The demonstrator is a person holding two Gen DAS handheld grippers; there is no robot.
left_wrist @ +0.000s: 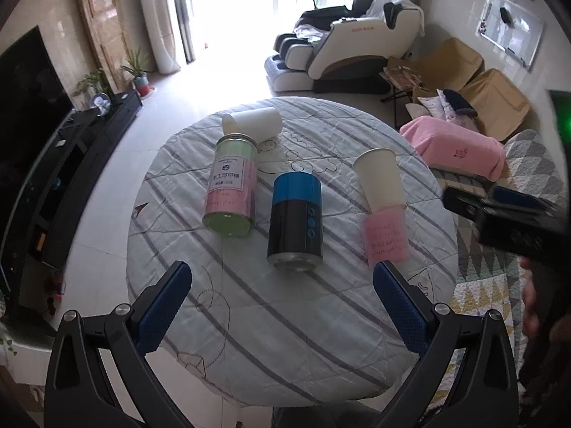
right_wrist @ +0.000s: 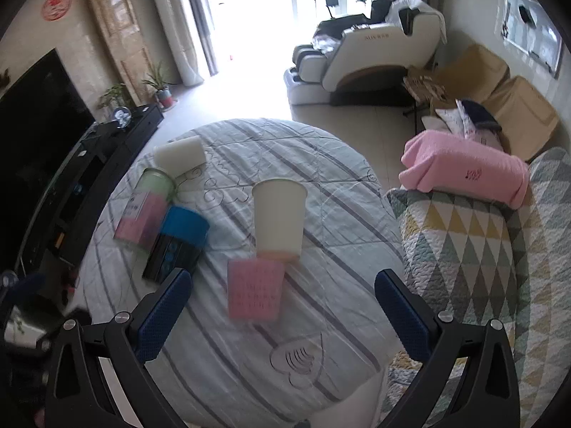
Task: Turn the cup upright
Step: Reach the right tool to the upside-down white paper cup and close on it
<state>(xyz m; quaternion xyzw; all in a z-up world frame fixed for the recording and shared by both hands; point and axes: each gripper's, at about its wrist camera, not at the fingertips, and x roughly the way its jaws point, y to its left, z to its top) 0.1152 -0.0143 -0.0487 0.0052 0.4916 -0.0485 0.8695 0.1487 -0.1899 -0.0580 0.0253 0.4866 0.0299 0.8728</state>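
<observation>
Approaching pink cup (right_wrist: 255,293) near tabletop (right_wrist: 339,185) front; right claw (right_wrist: 285,306) spread, empty. Left claw (left_wrist: 282,296) spread. Straddle sidewall squarely, avoid white cup (right_wrist: 280,215) behind.

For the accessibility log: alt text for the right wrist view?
Open right gripper hovers above a round table under a striped cloth, with a white paper cup and a pink cup straight ahead. A blue-and-black can and a green-and-pink can sit at left.
</observation>
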